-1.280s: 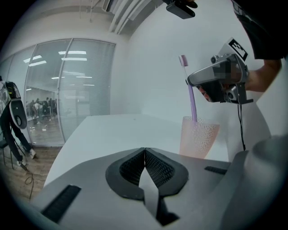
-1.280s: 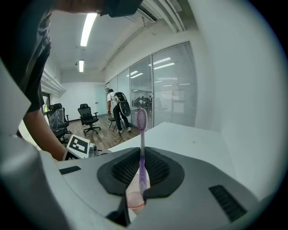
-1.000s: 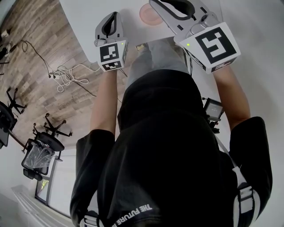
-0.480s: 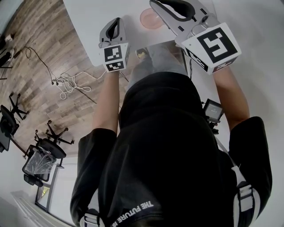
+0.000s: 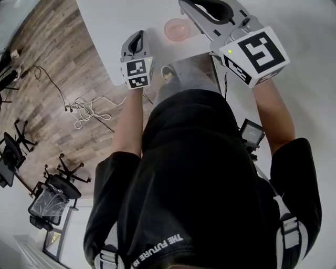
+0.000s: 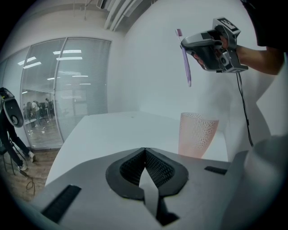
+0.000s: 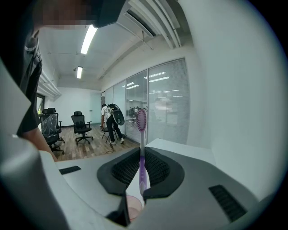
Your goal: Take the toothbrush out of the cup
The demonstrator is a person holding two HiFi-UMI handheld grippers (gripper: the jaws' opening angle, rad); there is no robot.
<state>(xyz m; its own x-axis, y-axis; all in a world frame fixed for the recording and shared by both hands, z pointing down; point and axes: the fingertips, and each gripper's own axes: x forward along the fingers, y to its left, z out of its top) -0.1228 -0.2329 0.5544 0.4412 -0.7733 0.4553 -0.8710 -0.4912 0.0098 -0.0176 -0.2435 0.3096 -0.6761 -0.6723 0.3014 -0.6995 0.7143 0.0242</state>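
Head view: two grippers, left gripper (image 5: 138, 39) and right gripper (image 5: 202, 9); one pink cup (image 5: 176, 29) on a white table (image 5: 105, 26).
Left gripper view: jaws pressed together, nothing between them; cup translucent, lattice-textured, tapered, upright.
Right gripper view: jaws clamped on one slim purple toothbrush (image 7: 142, 148), bristle head farthest out, in the air above the cup.

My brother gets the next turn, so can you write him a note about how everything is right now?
Left tongs: shut, empty, aimed across the white table.
Right tongs: shut on the purple plastic toothbrush, bristles up, held above the pink mesh-patterned cup.
Done: toothbrush is clear of the cup.
Left: probably just set it down somewhere.
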